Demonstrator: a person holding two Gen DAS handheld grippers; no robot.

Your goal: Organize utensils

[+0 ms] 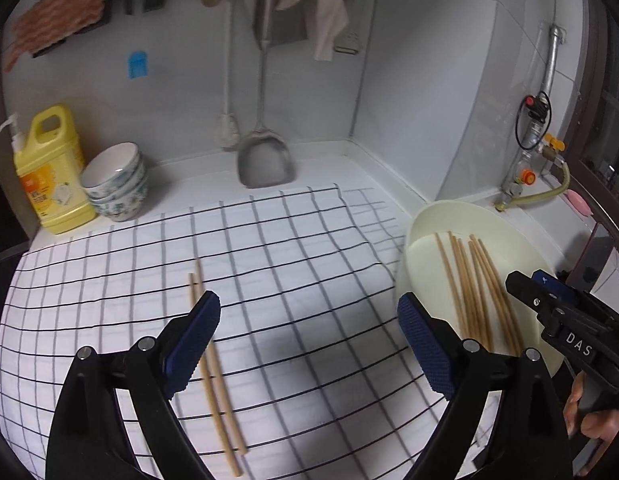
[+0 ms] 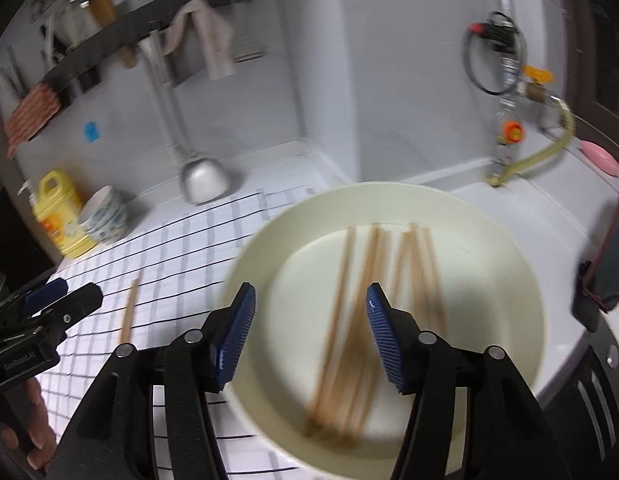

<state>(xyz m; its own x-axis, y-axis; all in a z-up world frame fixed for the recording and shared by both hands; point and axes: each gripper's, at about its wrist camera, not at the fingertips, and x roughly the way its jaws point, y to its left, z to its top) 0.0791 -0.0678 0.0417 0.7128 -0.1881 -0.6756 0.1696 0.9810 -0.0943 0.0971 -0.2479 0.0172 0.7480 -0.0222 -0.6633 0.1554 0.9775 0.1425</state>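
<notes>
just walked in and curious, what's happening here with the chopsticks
A person holds a gripper in each hand over a kitchen counter. A pair of chopsticks lies on the checked cloth, below the open left gripper, which holds nothing. The other chopsticks are piled in the cream plate, with the open right gripper poised above them, also empty.

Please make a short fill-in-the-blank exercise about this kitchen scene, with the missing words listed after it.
1. The pair of chopsticks lies on the ____ cloth.
2. The other chopsticks lie in the cream ____.
3. The stack of bowls stands beside the ____ bottle.
4. The jaws of the left gripper stand ____, holding nothing.

Missing words: checked; basin; yellow; open
</notes>
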